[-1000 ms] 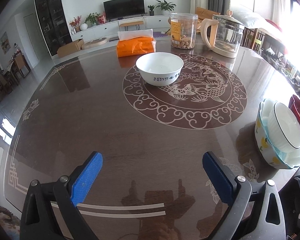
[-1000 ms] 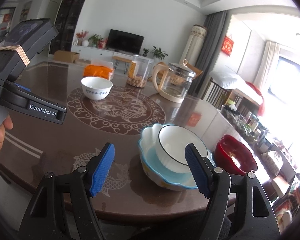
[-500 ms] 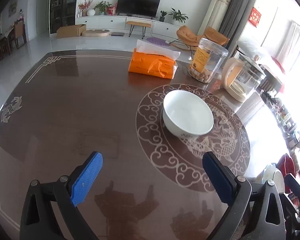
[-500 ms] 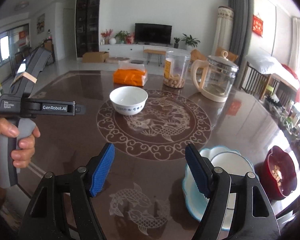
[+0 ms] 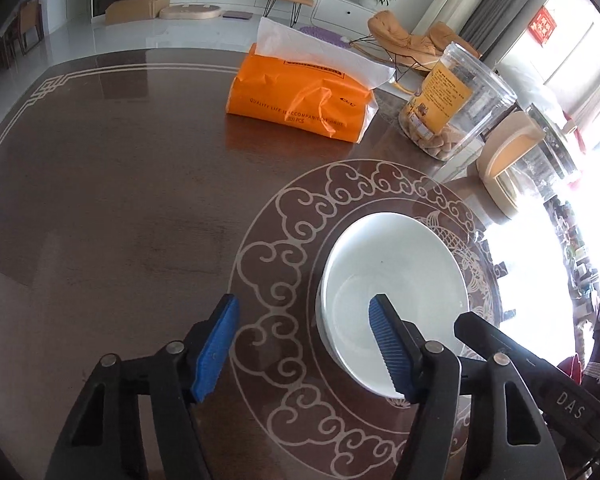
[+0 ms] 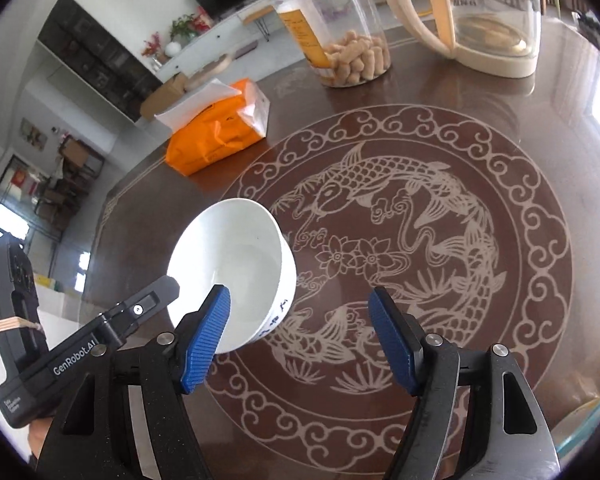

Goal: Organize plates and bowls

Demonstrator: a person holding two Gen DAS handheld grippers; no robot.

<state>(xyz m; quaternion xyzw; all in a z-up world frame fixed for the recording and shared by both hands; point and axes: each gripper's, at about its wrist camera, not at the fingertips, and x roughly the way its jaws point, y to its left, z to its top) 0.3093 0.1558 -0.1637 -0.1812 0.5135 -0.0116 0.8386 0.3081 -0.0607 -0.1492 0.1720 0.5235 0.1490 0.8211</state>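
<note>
Two tools, one white bowl

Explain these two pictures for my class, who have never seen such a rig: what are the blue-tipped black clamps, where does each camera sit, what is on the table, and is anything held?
No robot here: a person holds a two-finger clamp in each hand, with a wide-angle camera on each looking along its fingers. One picture comes from the left gripper, the other from the right gripper. On the brown table stand a white bowl, an orange tissue pack, a clear snack jar and a glass kettle. Both grippers are closing at the bowl, one finger of each over its inside. No pad visibly presses it, so nothing is held.
</note>
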